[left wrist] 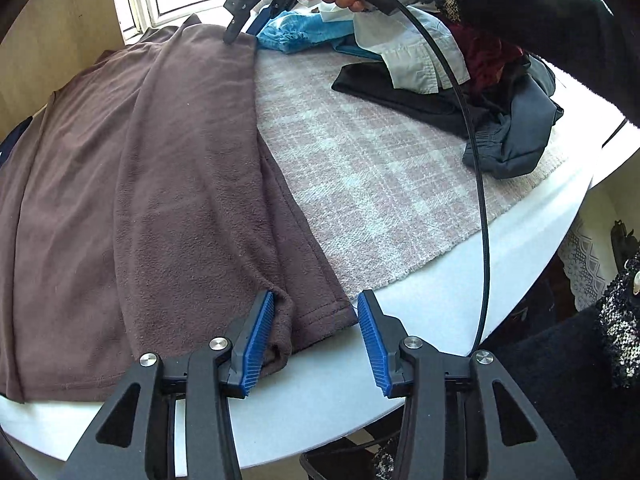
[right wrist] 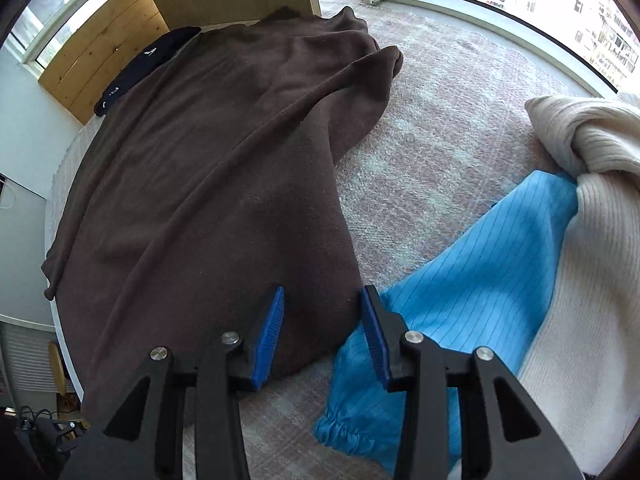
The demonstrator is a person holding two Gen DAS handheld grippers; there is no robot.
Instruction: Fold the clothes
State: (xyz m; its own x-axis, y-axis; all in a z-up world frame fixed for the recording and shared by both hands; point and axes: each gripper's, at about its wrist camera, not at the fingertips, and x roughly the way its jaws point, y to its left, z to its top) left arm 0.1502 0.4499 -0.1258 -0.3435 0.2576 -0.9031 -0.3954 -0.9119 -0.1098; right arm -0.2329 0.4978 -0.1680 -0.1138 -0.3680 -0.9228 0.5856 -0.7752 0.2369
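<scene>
A brown fleece garment [left wrist: 160, 180] lies spread flat on the left half of the table, one long side folded over onto itself. My left gripper [left wrist: 317, 300] hovers open over its near hem corner at the table's front edge; the left pad [left wrist: 260, 340] touches a small fold, the right pad stands off the cloth. At the garment's far edge the right gripper [left wrist: 234, 36] points down, held by a hand. In the right wrist view the same brown garment [right wrist: 220, 160] has its near edge lying between the jaws of my right gripper [right wrist: 323, 296], which are apart.
A pink-and-white plaid cloth [left wrist: 360, 160] covers the white round table [left wrist: 400, 320]. A pile of mixed clothes [left wrist: 460, 80] sits at the back right. A blue striped garment [right wrist: 460, 280] and cream knit sweater [right wrist: 592, 240] lie beside the right gripper. A black cable [left wrist: 482, 200] arcs across.
</scene>
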